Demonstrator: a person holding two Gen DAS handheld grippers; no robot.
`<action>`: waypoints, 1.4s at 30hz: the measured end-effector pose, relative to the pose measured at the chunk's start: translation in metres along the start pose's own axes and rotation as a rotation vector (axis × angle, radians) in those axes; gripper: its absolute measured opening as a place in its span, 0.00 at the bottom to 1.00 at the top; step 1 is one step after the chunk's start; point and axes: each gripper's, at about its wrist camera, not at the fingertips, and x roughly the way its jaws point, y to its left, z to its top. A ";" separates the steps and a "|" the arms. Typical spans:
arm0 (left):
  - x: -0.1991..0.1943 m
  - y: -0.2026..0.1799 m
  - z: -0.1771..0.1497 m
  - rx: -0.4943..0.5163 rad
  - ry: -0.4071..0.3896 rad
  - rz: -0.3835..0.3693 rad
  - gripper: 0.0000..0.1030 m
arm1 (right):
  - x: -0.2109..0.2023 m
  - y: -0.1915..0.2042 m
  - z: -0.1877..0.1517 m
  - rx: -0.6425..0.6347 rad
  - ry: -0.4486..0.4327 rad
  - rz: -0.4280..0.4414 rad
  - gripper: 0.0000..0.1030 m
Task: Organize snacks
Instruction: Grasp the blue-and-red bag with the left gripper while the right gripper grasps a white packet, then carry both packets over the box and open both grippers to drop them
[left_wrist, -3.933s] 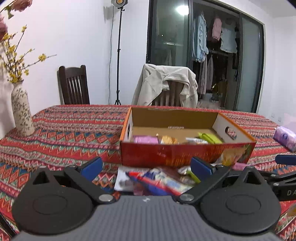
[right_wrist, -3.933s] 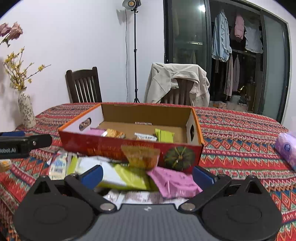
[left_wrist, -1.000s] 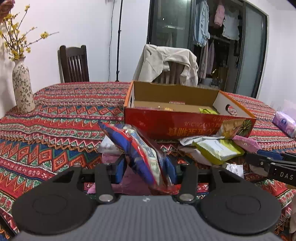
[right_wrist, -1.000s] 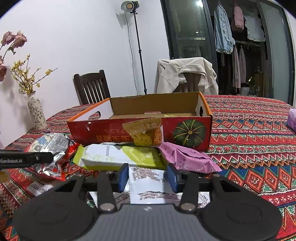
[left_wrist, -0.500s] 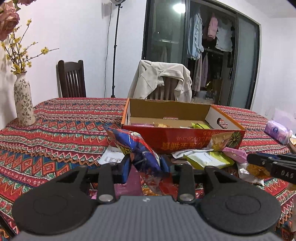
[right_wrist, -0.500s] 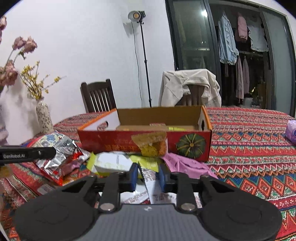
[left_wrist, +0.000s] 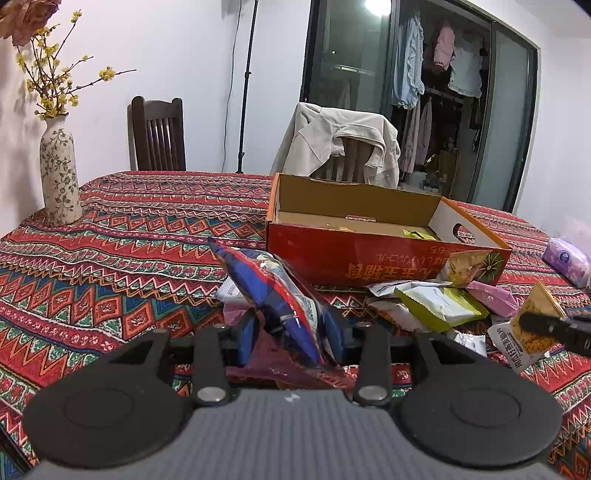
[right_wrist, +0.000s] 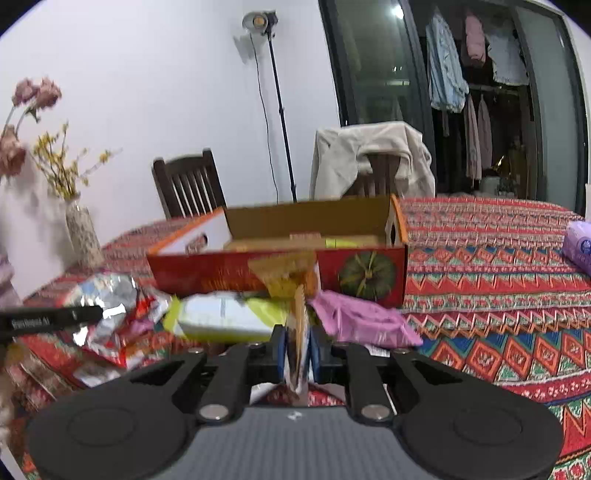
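the blue-and-red snack bag (left_wrist: 284, 295) stands on edge between the pads of the left gripper (left_wrist: 291, 338), long axis leaning up and away to the left, top corner pointing at the far-left side of the table; its lower end is squeezed in the jaws, which sit partly closed on it and have just been easing a bit wider w/ the bag between them. right gripper (right_wrist: 298, 350) is pinched almost fully together on a thin yellow snack packet (right_wrist: 297, 332), held edge-on, long axis running up and away from the camera; in the left wrist view the same packet (left_wrist: 532, 328) shows its printed face, tilted, at the tip of the right gripper (left_wrist: 546, 325)

surface: a table under a red zigzag-patterned cloth (left_wrist: 140, 258), snacks loose near the front edge. room: white wall, dark wooden chair (left_wrist: 157, 136), second chair w/ a beige jacket (left_wrist: 340, 144) over it, a light stand (right_wrist: 273, 110), glass doors w/ clothes hanging behind, a patterned vase (left_wrist: 59, 177) w/ yellow twigs at the table's left

containers: an open red cardboard box (left_wrist: 369, 258) w/ orange rim, a bit beyond the loose pile; inside, a yellow-green packet and a few small items, too low to make out. leaning on its front wall: a small yellow packet (right_wrist: 288, 277). on the cloth in front of it: a white-and-lime packet (left_wrist: 439, 306), a pink packet (right_wrist: 354, 321), a silver foil bag (right_wrist: 107, 295). a purple tissue pack (left_wrist: 565, 262) lies far right, well apart
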 end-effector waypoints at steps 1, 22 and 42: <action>0.003 0.000 0.001 -0.001 0.006 0.001 0.41 | 0.002 0.001 -0.001 -0.001 0.008 -0.002 0.14; -0.002 -0.005 0.009 0.017 -0.063 -0.032 0.22 | -0.007 0.006 0.005 -0.018 -0.046 -0.003 0.11; -0.024 -0.023 0.040 0.077 -0.205 -0.056 0.11 | -0.011 0.009 0.036 -0.041 -0.133 -0.013 0.11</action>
